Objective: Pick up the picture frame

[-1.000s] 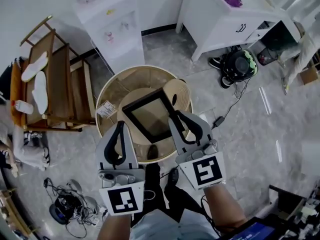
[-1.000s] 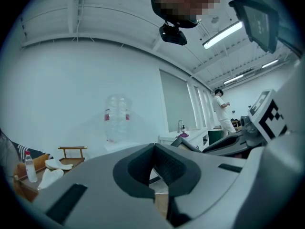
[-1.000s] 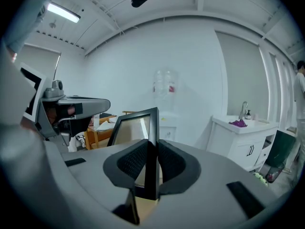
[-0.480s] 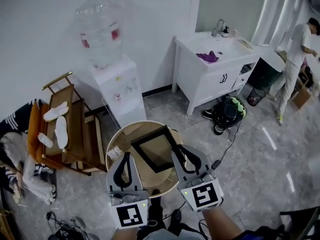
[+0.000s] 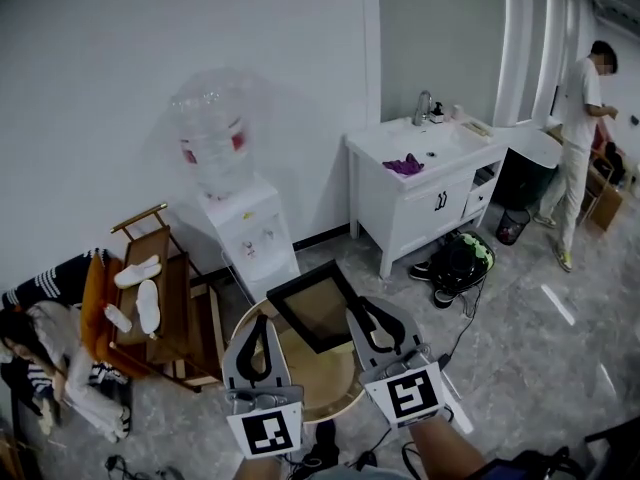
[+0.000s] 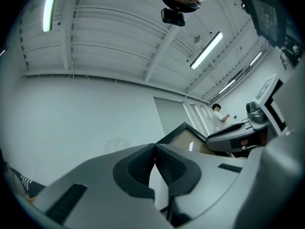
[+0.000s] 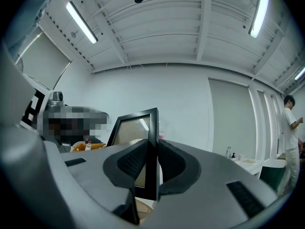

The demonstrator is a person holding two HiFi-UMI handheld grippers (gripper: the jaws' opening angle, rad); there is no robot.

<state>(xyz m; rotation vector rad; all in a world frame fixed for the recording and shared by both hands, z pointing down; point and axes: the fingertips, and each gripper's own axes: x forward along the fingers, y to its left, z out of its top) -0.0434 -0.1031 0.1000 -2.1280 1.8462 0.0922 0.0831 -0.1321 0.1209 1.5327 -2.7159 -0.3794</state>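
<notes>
The picture frame [image 5: 316, 308] is black with a brownish pane, and it is lifted above the round wooden table [image 5: 335, 396]. My right gripper [image 5: 360, 313] is shut on the frame's right edge. In the right gripper view the frame [image 7: 138, 132] stands upright, pinched between the two pads. My left gripper [image 5: 257, 351] is shut with nothing between its fingers, a little left of and below the frame. In the left gripper view the frame [image 6: 183, 136] shows to the right, beyond the closed pads.
A water dispenser [image 5: 232, 208] stands behind the table. A wooden rack with slippers [image 5: 150, 313] is at the left. A white sink cabinet [image 5: 425, 188] and a dark bag [image 5: 460, 260] are at the right. A person [image 5: 578, 138] stands far right.
The head view has tilted upward, showing more of the room. The right gripper has raised the frame higher off the table. The left gripper stays shut beside it.
</notes>
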